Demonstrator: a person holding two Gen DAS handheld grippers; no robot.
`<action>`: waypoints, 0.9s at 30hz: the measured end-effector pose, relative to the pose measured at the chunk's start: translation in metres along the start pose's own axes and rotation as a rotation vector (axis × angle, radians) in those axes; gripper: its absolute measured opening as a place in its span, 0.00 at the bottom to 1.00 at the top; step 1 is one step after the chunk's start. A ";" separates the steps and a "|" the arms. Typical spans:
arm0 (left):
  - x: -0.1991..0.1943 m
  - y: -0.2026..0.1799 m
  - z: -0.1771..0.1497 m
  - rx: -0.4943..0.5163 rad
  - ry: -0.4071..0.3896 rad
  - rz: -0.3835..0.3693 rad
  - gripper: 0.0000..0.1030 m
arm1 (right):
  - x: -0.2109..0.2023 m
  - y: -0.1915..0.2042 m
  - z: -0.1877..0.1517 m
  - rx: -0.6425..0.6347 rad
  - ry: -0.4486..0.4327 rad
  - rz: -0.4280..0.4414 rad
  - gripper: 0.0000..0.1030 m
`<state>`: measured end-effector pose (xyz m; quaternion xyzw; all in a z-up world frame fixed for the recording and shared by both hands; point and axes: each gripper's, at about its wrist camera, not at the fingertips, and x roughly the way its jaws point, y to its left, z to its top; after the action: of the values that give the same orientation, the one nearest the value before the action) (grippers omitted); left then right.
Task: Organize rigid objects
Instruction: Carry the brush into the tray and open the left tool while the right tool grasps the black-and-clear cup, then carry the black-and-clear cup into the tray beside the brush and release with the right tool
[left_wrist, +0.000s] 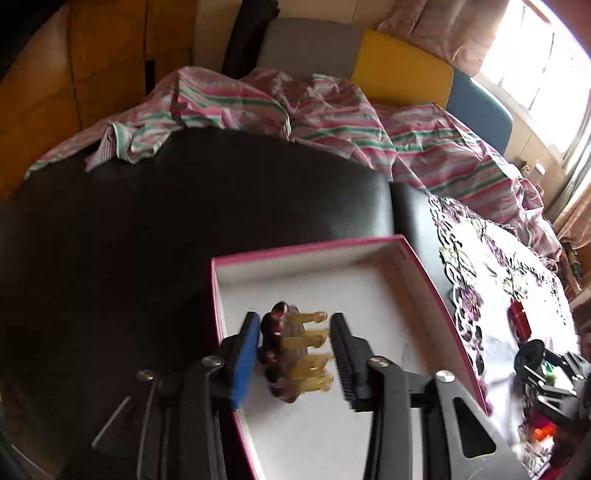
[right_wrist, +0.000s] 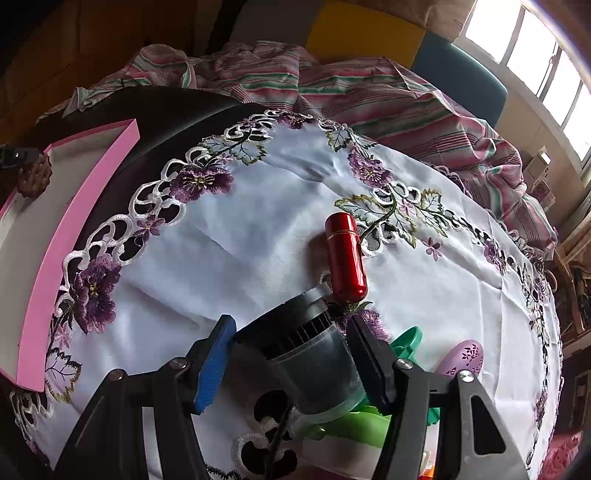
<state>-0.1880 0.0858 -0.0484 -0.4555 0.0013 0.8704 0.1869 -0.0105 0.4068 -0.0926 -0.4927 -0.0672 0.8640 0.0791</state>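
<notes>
Between the left gripper's (left_wrist: 295, 354) spread fingers sits a brown hair claw (left_wrist: 291, 354) with yellow teeth, down in the pink-edged box (left_wrist: 417, 266) on its white floor; the blue pad is just beside it, the black pad stands clear, and nothing squeezes it. Over on the white flowery cloth (right_wrist: 229, 236), the right gripper (right_wrist: 291, 358) hugs a dark round jar (right_wrist: 310, 362) on both sides, with a red tube (right_wrist: 345, 258) lying just past it. Under it all is a black seat (left_wrist: 184, 206), with a striped sheet (left_wrist: 332, 114), a yellow cushion (left_wrist: 402, 70) and a bright window (right_wrist: 535, 48) behind.
</notes>
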 end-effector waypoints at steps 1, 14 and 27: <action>-0.003 0.001 0.002 -0.013 -0.008 0.004 0.53 | 0.000 0.000 0.000 0.000 0.000 -0.001 0.61; -0.082 -0.007 -0.074 0.012 -0.083 0.083 0.65 | 0.000 0.004 -0.001 -0.021 -0.003 -0.023 0.61; -0.113 -0.037 -0.126 0.078 -0.086 0.116 0.68 | -0.004 0.006 -0.001 0.006 -0.018 -0.017 0.57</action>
<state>-0.0179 0.0620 -0.0264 -0.4094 0.0537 0.8977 0.1538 -0.0082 0.3996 -0.0908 -0.4839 -0.0695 0.8679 0.0875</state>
